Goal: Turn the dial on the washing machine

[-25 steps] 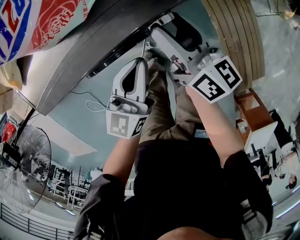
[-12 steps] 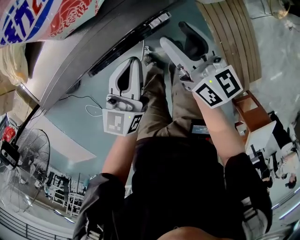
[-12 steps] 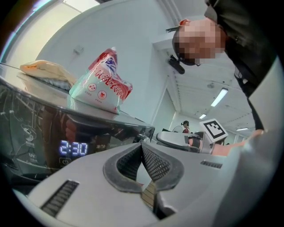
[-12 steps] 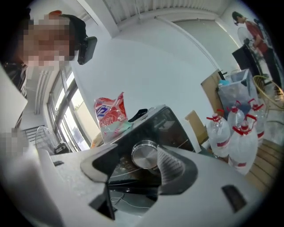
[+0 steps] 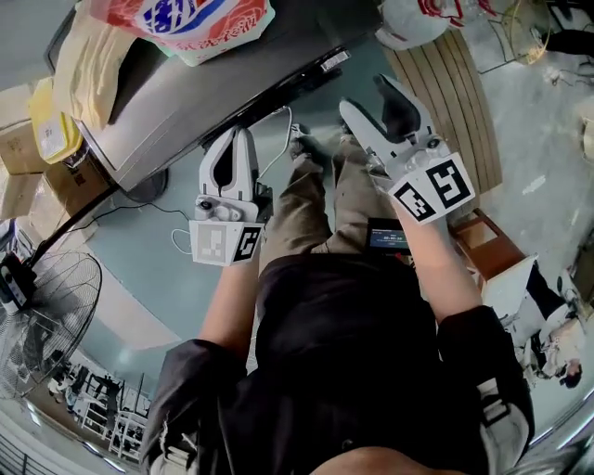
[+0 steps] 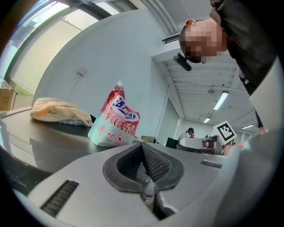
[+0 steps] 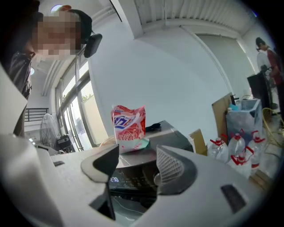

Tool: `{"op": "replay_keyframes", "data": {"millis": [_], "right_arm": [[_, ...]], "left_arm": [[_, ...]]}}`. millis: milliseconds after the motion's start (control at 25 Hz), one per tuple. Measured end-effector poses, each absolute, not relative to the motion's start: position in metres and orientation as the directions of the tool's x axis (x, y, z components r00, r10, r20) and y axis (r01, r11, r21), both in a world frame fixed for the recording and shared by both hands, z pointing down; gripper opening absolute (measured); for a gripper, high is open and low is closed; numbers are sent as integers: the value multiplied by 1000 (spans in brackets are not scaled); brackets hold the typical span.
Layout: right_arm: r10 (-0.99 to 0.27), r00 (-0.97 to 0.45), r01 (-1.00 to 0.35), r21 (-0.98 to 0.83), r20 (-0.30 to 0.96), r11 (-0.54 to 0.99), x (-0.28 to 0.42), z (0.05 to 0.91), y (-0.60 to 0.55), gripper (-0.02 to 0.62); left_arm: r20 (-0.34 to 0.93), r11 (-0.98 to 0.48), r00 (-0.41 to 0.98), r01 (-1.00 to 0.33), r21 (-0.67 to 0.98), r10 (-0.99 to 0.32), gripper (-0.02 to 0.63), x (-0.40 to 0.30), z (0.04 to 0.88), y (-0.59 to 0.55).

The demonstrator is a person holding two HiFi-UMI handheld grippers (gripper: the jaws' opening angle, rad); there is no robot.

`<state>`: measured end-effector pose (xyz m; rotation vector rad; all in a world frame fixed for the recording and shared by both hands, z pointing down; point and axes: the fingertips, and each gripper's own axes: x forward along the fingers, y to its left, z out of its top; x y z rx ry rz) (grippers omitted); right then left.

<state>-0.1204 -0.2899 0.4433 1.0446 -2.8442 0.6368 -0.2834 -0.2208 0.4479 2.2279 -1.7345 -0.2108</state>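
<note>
The grey washing machine (image 5: 176, 97) fills the upper left of the head view, with its dark control panel (image 5: 311, 72) along the near edge. In the right gripper view the panel (image 7: 133, 177) shows between the jaws, and I cannot pick out a dial on it. My left gripper (image 5: 239, 134) hangs below the machine's front edge, its pads (image 6: 153, 162) pressed together on nothing. My right gripper (image 5: 367, 93) is open, a short way off the panel, with a clear gap between its pads (image 7: 171, 166). A red and white detergent bag (image 5: 190, 19) stands on the lid.
A yellow cloth (image 5: 88, 65) lies on the lid beside the bag. Cardboard boxes (image 5: 28, 130) and a floor fan (image 5: 42, 325) stand at the left. A slatted wooden board (image 5: 455, 93) and a wooden stool (image 5: 492, 241) are at the right. A white cable (image 5: 278, 130) trails on the floor.
Both grippers have drawn back from the control panel; the right one was close against it. The head view has swung, showing more of the lid.
</note>
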Motion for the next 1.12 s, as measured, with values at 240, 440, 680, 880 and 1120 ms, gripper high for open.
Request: {"op": "replay_keyframes", "data": {"millis": [240,440,680,880,1120], "right_arm": [[-639,-760,-645,-267,120,716,-126,374,-278,261],[-628,-769,-637,-201,114,744,-126,342,-275,255],[-616,-784,-621,-129,83,773,-118,314,-272,247],[-559,-822,-554,76,103,829,-117,304,-243,238],[-492,-868,-492,18,61,870,-85,287,-217,193]], "left_arm": [[33,-223,243,-928,297,-969,-6,-325,404,-195],[-13,-196,200,-942,274,-980,-5,-349,375,-179],[-49,-147,139,-955,259,-989,-6,-367,343,-156],[-49,-116,107,-963,244,-993,-6,-363,323,-130],[-70,-56,40,-972,230,-997,-6,-325,305,-95]]}}
